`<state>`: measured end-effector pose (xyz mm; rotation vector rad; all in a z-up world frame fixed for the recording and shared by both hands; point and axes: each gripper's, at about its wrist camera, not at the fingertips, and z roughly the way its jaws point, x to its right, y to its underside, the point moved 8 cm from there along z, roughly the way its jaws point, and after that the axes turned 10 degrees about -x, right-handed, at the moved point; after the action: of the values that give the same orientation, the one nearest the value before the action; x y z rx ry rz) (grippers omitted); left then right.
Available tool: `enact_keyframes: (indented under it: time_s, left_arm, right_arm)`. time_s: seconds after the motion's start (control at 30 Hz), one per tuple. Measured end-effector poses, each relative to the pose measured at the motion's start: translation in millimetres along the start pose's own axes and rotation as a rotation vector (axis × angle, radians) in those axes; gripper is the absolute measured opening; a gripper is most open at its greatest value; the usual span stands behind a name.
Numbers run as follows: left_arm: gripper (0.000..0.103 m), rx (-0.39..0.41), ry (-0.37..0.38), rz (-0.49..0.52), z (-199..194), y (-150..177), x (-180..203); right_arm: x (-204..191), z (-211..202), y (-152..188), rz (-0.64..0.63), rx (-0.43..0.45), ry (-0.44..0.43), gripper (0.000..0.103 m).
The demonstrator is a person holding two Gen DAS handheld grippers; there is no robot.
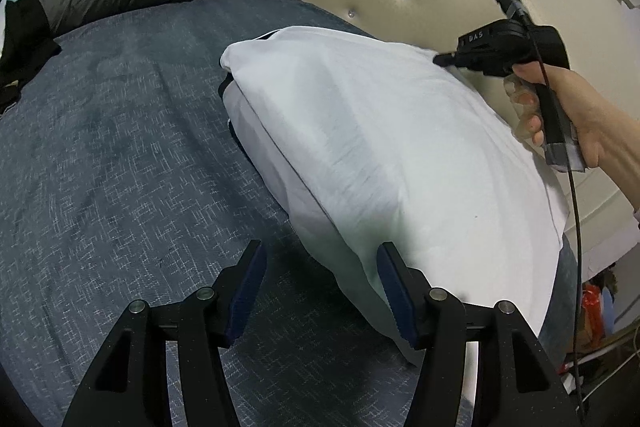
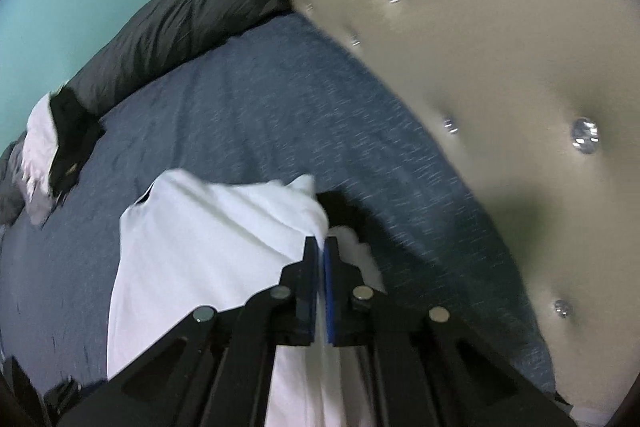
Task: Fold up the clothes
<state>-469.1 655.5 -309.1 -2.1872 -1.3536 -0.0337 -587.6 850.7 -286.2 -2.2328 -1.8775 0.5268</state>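
Pinching the shirt's far edge
Right gripper point(image 2: 322, 247) is clamping the shirt point(image 1: 380, 147); left gripper point(image 1: 320, 267) is hanging half-open, empty, and should be gripping the near edge before lifting evenly.

A: What couldn't you make out in the right wrist view?

B: The whole frame was smeared. The headboard point(image 2: 500, 47) studs were streaks, and the white and black heap point(image 2: 52, 143) at the left edge was too blurred to identify. The right tool point(image 2: 321, 247) covered the white garment point(image 2: 208, 227) at the bottom, so the fabric edge between its pads was barely visible.

A: And the left wrist view?

B: The left tool point(image 1: 320, 259) hid the garment's near corner. The dark clothing point(image 1: 24, 39) was cut off at the left edge, and the clutter point(image 1: 596, 311) at lower right was too small to tell.
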Motion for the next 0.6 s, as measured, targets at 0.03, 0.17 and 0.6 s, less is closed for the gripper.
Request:
enact_keyframes:
  time_s: [0.03,0.17,0.6]
  left_arm:
    - [0.062,0.0,0.001,-0.001,0.0,-0.1,-0.4]
    - [0.062,-0.001,0.002,-0.005,-0.1,0.1,-1.3]
    - [0.062,-0.004,0.008,-0.021,-4.2,2.9,-0.2]
  right_arm:
    - [6.0,1.9,0.0,0.027,-0.003,0.008,0.002]
    - [12.8,8.1,1.1,0.059,-0.012,0.011,0.002]
    - [23.9,-28.0,16.8,0.101,0.023,-0.191,0.035]
